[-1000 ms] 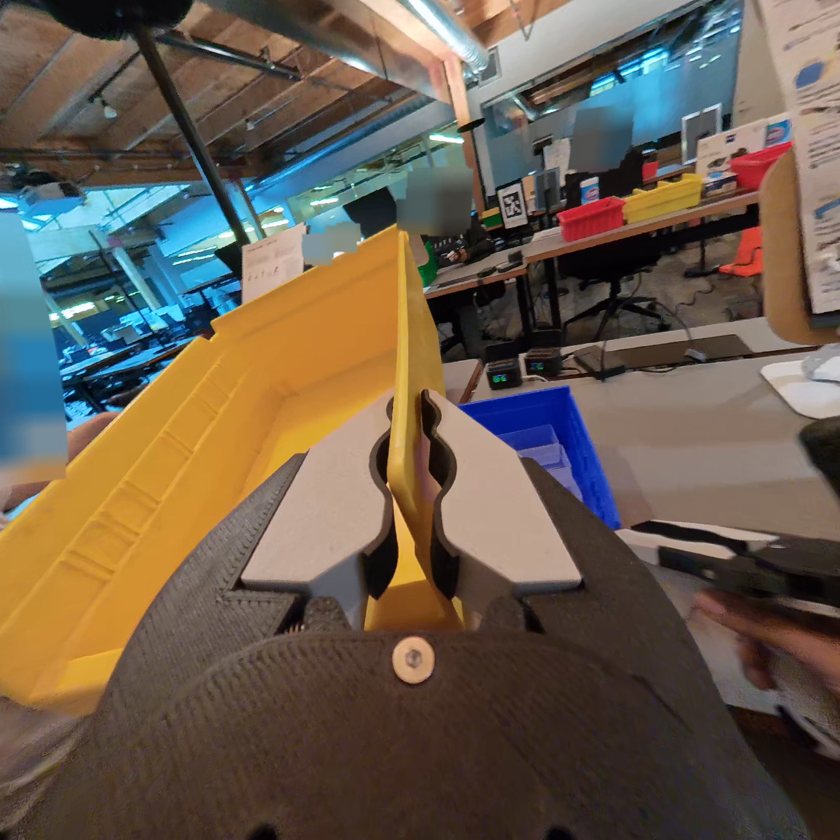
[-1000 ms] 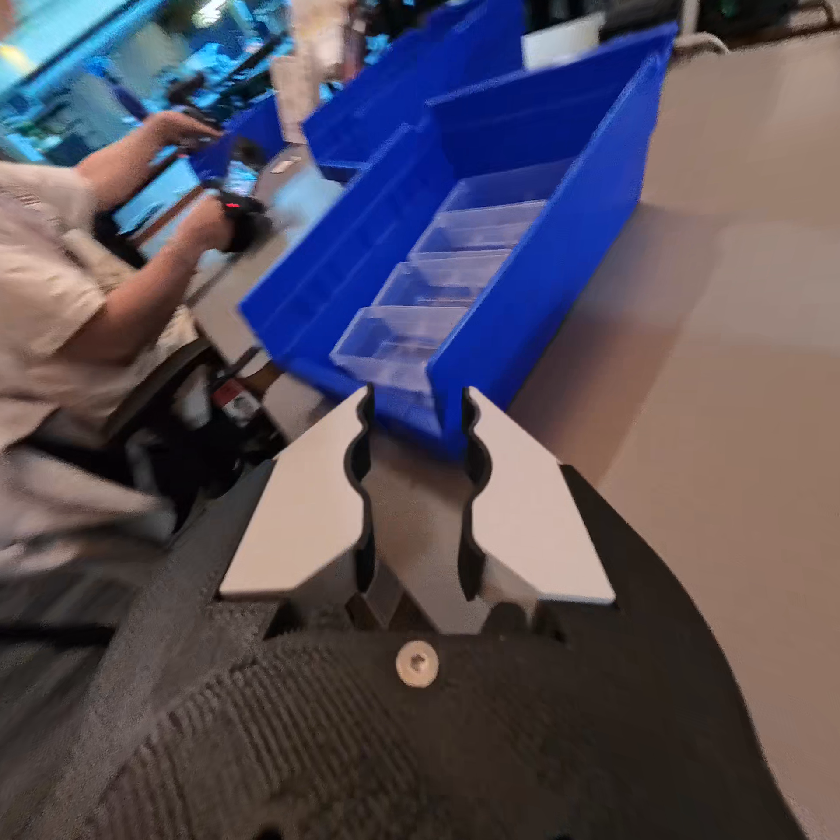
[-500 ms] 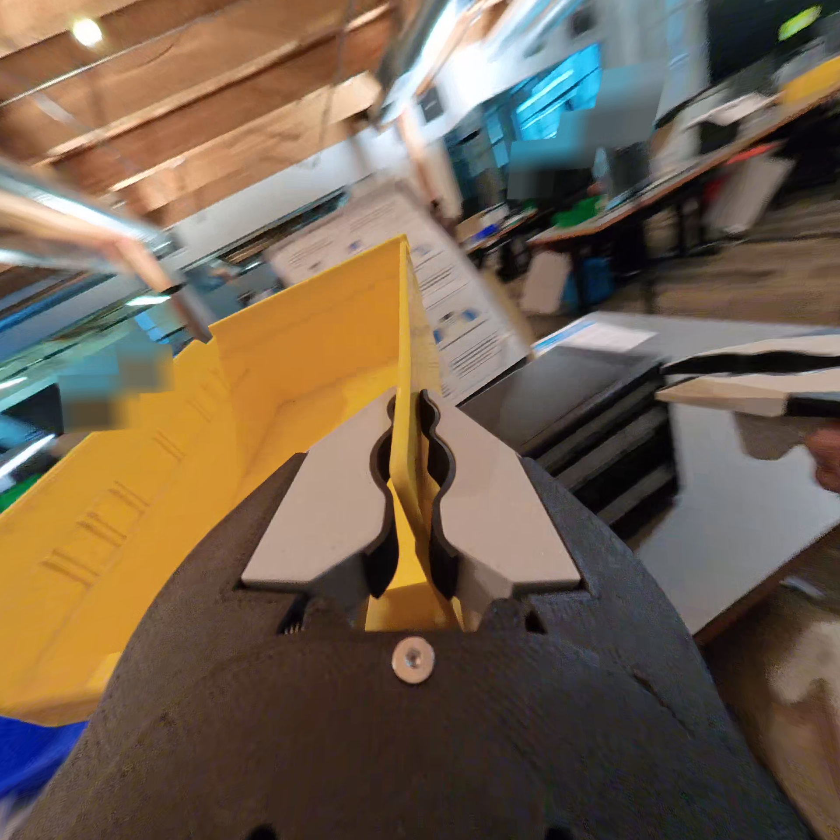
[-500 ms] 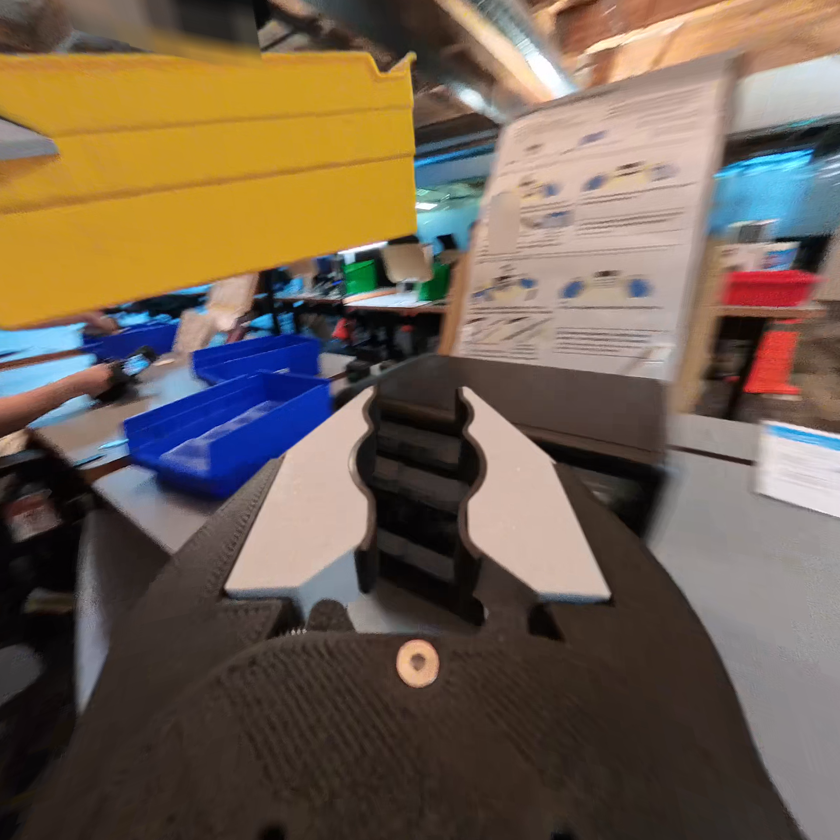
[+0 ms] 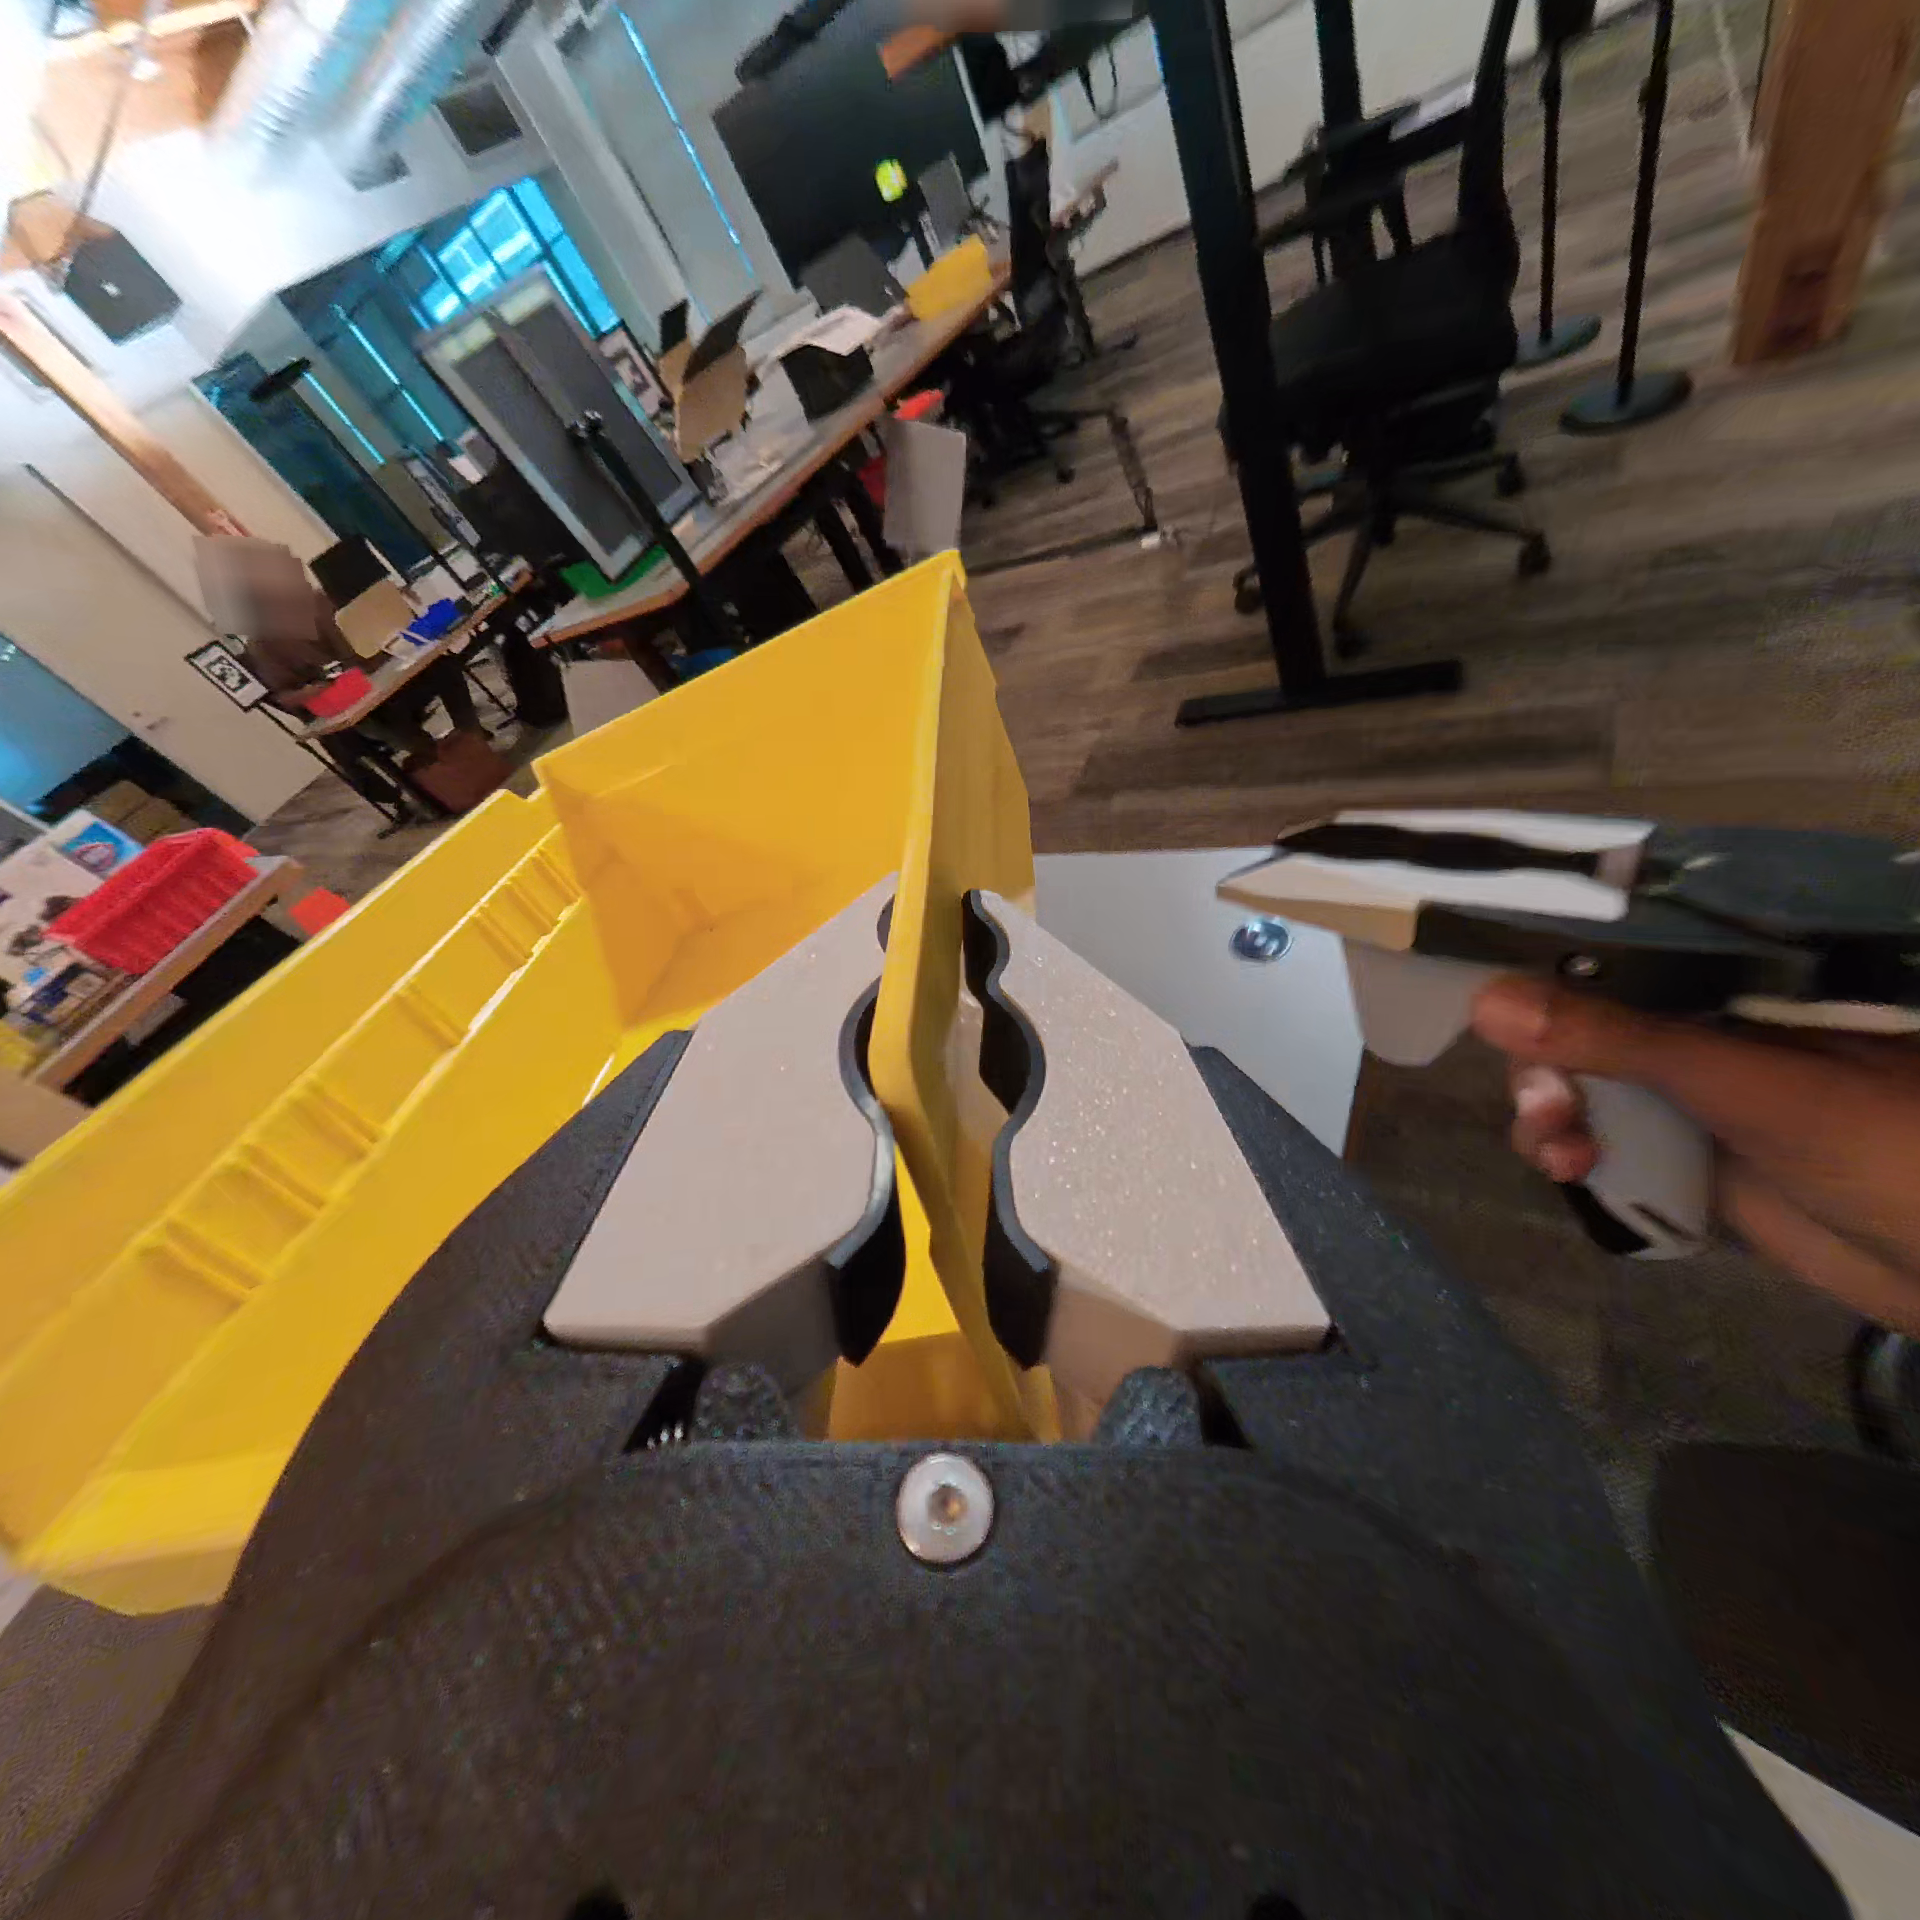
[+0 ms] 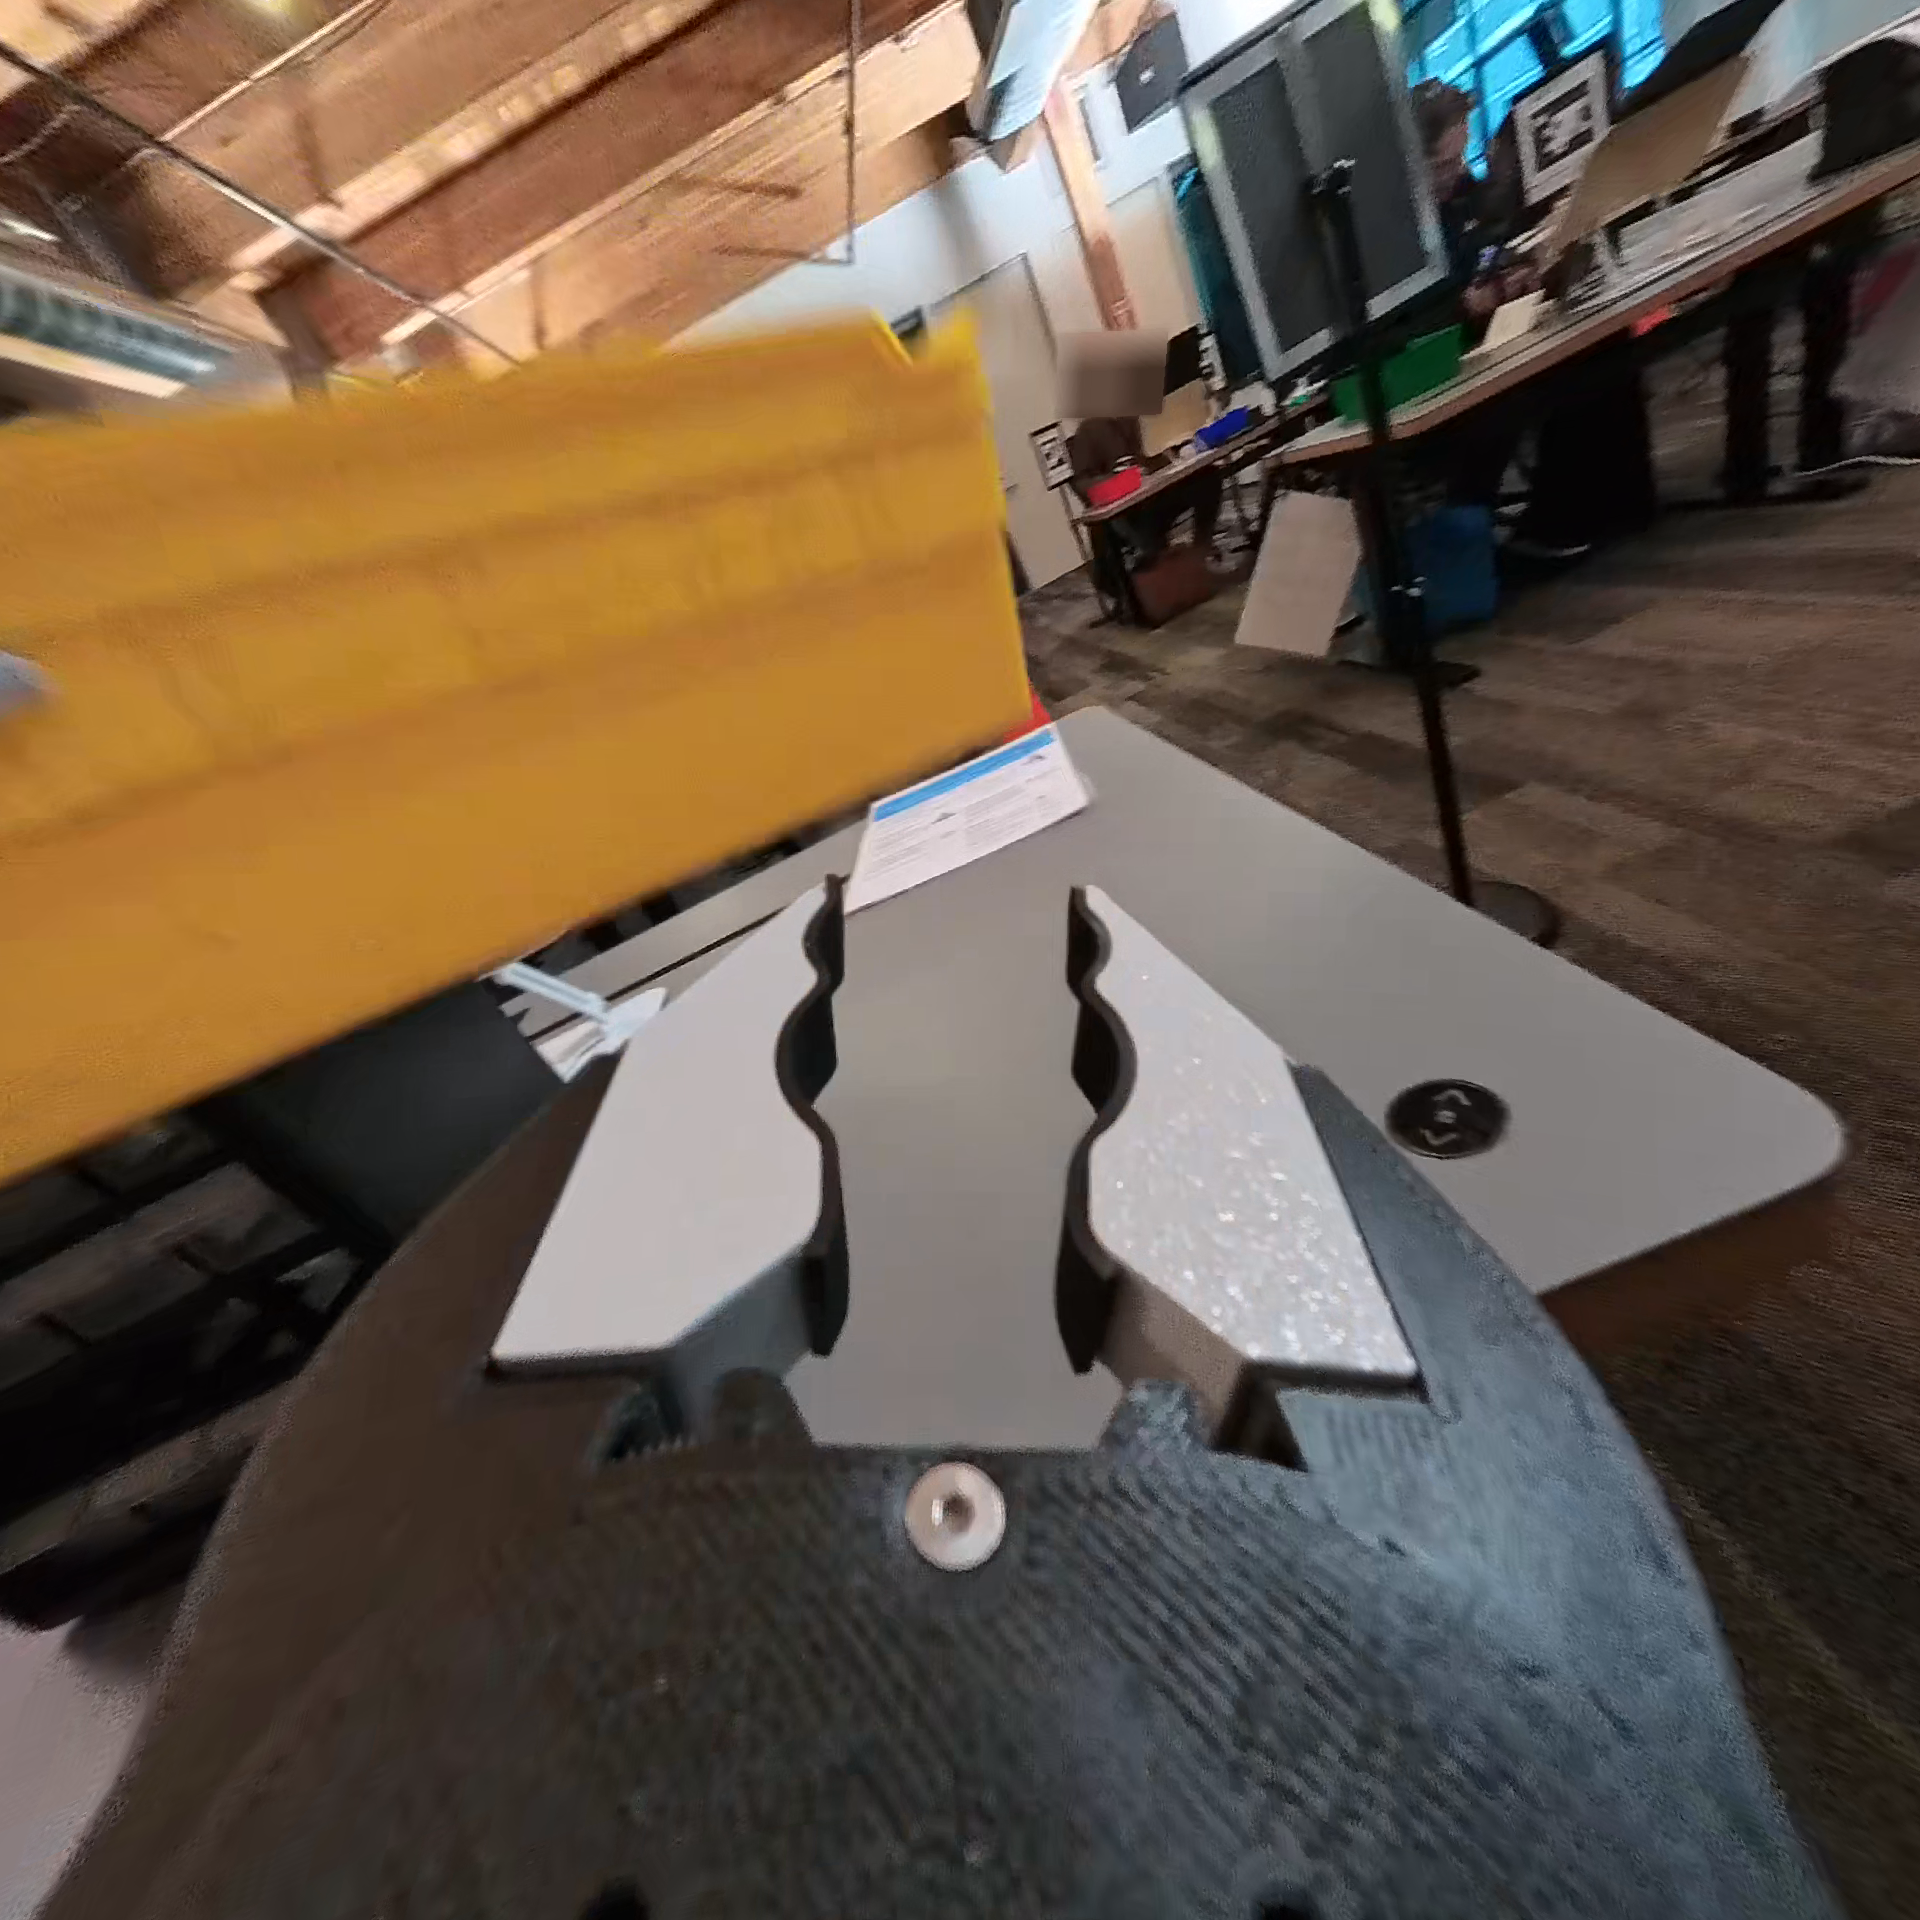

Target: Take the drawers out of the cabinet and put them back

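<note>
My left gripper [image 5: 928, 914] is shut on the right side wall of a long yellow drawer [image 5: 364, 1049] and holds it up in the air. The drawer is empty inside. In the right wrist view the same yellow drawer [image 6: 468, 686] shows blurred at the upper left, above the black cabinet [image 6: 208, 1226] at the lower left. My right gripper [image 6: 951, 904] is open and empty over the grey table [image 6: 1351, 997]. It also shows in the left wrist view [image 5: 1299, 878], held by a hand at the right, level with the drawer's far end.
A printed sheet [image 6: 971, 821] lies on the grey table beyond the right gripper. A round black inset [image 6: 1446, 1117] sits near the table's rounded corner. A black stand base [image 6: 1507, 914] is on the carpet past the edge. Desks, chairs and a seated person are farther off.
Both grippers have swung round to the right. The yellow drawer stays gripped in the left. The blue bin has gone out of view, and the table corner and open floor have come in.
</note>
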Motion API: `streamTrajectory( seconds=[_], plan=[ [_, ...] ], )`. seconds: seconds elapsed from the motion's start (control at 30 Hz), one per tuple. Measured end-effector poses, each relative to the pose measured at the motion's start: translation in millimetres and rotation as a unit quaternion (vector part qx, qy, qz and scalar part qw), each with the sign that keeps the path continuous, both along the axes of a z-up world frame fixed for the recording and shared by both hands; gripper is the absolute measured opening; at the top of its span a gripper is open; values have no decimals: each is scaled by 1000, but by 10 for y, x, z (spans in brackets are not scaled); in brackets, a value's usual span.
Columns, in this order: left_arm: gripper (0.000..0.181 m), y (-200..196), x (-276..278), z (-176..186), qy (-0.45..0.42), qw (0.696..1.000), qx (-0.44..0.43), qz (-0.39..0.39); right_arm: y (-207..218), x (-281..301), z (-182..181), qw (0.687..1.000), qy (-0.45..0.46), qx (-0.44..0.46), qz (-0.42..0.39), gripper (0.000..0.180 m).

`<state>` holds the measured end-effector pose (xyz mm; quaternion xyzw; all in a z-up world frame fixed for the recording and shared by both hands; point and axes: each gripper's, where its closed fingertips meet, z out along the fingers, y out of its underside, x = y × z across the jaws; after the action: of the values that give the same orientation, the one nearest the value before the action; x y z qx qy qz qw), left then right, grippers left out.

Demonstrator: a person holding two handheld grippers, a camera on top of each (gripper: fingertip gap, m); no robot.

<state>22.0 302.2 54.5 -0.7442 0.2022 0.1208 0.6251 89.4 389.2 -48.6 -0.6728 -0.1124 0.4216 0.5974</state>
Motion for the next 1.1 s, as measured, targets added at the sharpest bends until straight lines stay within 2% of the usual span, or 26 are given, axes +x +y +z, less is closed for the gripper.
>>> streamTrajectory(
  seconds=[0.1,0.27,0.43,0.63,0.8,0.87,0.93,1.0,1.03,1.1],
  plan=[
    [3,402,32,-474,73,997,-6,31,25,52,-77,1000,-3,-3,-10,45],
    [2,818,-15,-1020,88,995,-15,50,-22,114,-93,1000,-11,2,-8,45],
    [3,1098,-93,-1497,34,997,-43,62,2,163,-173,999,-31,5,-21,45],
    [4,1289,-227,-1687,-20,995,-15,99,17,82,-382,995,-94,19,-29,44],
    [3,1368,-193,-1910,-99,991,-24,91,50,-10,-577,988,-149,26,-32,45],
    [13,1281,-127,-1927,-119,989,-48,73,67,-2,-634,985,-168,29,-40,44],
    [25,992,-20,-1876,-168,978,-111,53,96,74,-644,982,-175,34,-64,36],
    [31,526,92,-1784,-210,967,-147,2,98,154,-604,981,-171,43,-85,36],
    [25,268,94,-1786,-224,961,-162,-15,82,153,-585,981,-168,44,-87,38],
    [25,-216,-11,-1929,-223,955,-193,-25,-2,-13,-572,984,-158,38,-66,46]
  ],
)
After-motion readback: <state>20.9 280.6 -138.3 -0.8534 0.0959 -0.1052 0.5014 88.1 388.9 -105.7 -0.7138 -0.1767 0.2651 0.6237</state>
